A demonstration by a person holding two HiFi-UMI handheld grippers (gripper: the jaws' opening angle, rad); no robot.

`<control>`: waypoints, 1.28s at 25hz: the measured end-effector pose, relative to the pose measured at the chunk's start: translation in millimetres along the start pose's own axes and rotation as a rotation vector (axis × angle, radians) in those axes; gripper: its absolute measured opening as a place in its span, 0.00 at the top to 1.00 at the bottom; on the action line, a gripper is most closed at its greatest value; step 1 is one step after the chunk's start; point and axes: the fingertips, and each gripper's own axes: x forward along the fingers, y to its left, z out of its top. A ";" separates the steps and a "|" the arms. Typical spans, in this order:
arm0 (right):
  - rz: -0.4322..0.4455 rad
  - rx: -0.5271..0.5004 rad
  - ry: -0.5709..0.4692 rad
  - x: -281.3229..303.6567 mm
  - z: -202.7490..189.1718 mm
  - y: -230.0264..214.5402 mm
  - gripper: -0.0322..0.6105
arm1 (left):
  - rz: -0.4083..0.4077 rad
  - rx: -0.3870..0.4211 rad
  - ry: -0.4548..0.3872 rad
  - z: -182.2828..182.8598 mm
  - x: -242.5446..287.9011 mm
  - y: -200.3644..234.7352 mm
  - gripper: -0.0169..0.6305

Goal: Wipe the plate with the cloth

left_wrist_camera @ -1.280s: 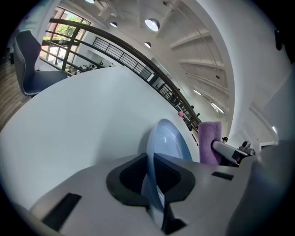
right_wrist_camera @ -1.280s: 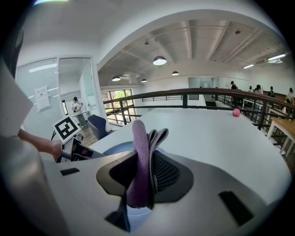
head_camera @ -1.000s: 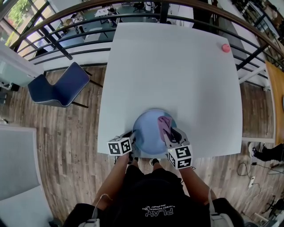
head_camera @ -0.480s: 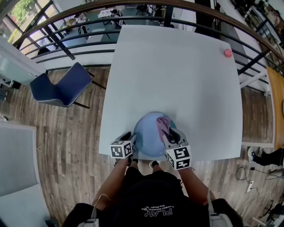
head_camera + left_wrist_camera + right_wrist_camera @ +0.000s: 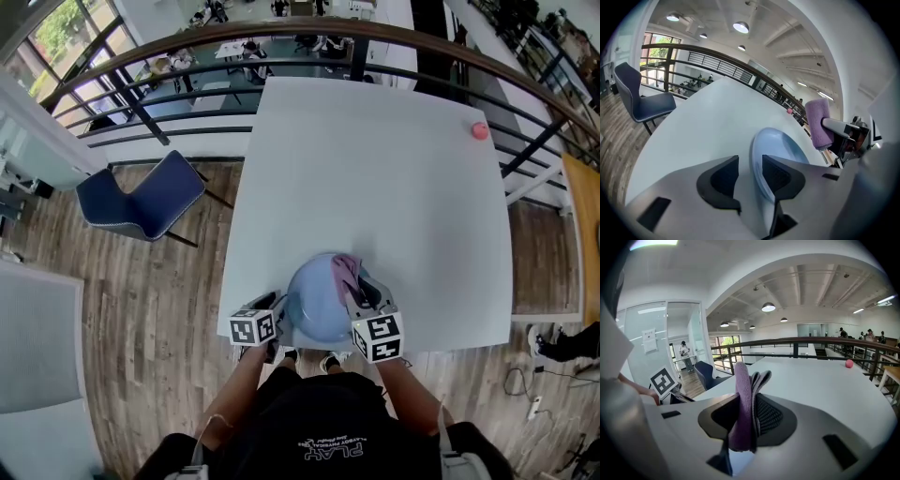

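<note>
Head view: the plate [image 5: 314,300] is lying at the table's [image 5: 375,169] near edge, with the cloth [image 5: 345,269] hanging above its right side. Left gripper view: the left gripper [image 5: 750,161] is gaping, its jaws just having been opening, the plate's rim lying loose between them. Right gripper view: the right gripper [image 5: 751,411] is pinching the cloth, so wiping is perhaps ending.

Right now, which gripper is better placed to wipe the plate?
Right. The right gripper is shut on the purple cloth, at the blue plate's right edge. The left gripper's jaws have just been opening; the plate's rim stands between them unpressed, and it holds no cloth.
</note>
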 end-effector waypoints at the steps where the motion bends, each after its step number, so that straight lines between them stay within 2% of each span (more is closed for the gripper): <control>1: -0.001 -0.002 -0.006 -0.9 2.4 1.0 0.79 | -0.002 0.003 -0.014 5.9 -4.4 -1.3 0.72; 6: 0.001 -0.018 -0.048 -3.9 20.1 7.9 0.79 | -0.034 0.042 -0.115 46.8 -25.0 -18.3 0.72; 12: -0.020 -0.051 -0.121 -10.1 59.4 8.2 0.79 | -0.027 0.183 -0.263 105.7 -50.6 -46.0 0.74; 15: -0.028 -0.061 -0.147 -17.0 73.2 4.0 0.79 | -0.031 0.227 -0.318 128.9 -62.0 -61.4 0.79; 17: -0.029 -0.068 -0.156 -21.0 78.0 4.8 0.79 | -0.039 0.253 -0.347 139.0 -70.3 -69.3 0.89; 19: -0.037 -0.076 -0.170 -24.8 83.7 6.0 0.79 | -0.065 0.278 -0.377 148.5 -77.4 -76.6 0.93; 27: -0.104 -0.115 -0.220 -45.2 103.3 -0.5 0.79 | -0.150 0.326 -0.469 178.3 -101.5 -109.1 0.95; 32: -0.114 -0.122 -0.222 -48.3 107.0 -0.4 0.79 | -0.155 0.370 -0.462 179.0 -100.3 -114.3 0.95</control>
